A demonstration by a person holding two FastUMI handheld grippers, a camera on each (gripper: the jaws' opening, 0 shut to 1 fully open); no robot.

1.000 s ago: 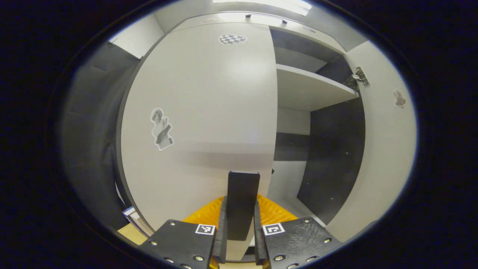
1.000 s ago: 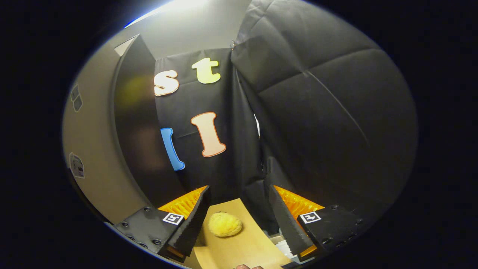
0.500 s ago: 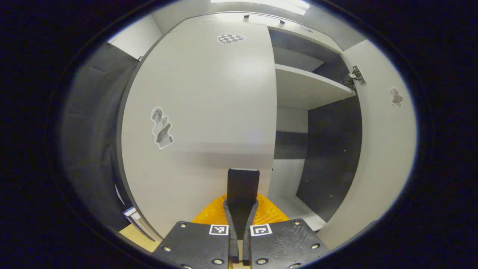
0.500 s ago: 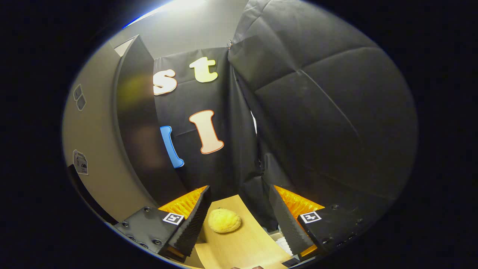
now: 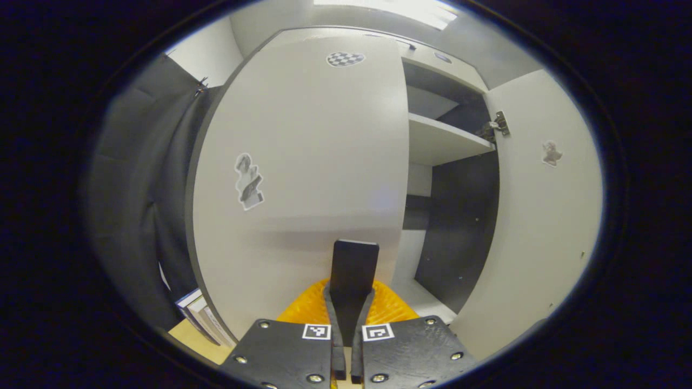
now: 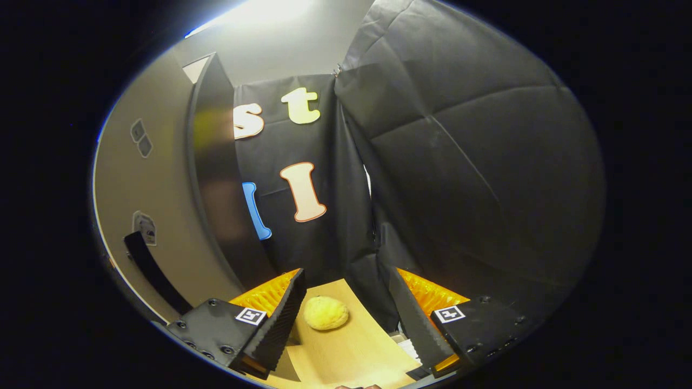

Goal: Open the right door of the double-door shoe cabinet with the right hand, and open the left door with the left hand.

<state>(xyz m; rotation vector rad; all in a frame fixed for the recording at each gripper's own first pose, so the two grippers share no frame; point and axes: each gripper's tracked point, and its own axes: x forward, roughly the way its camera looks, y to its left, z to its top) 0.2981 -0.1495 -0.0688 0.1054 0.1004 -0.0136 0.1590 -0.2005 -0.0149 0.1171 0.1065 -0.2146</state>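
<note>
The white left door (image 5: 319, 151) of the shoe cabinet stands right before my left gripper (image 5: 350, 294), which is shut on its black upright handle (image 5: 354, 262). The right door (image 5: 546, 216) is swung open, baring a white shelf (image 5: 440, 145) and the dark inside. In the right gripper view my right gripper (image 6: 346, 305) is open and holds nothing. It points away from the cabinet toward the black cloth wall. The right door's outer face (image 6: 157, 183) and its black handle (image 6: 154, 273) lie to the left of it, apart from the fingers.
A yellow round lump (image 6: 325, 313) lies on a light wooden surface (image 6: 346, 351) between my right fingers. Black cloth walls (image 6: 465, 178) close in ahead and to the right. Some flat books or boxes (image 5: 197, 313) sit low, left of the left door.
My left gripper has shut on the left door's handle. Both views have since shifted a little; the right door's black handle has come into the right gripper view at the left.
</note>
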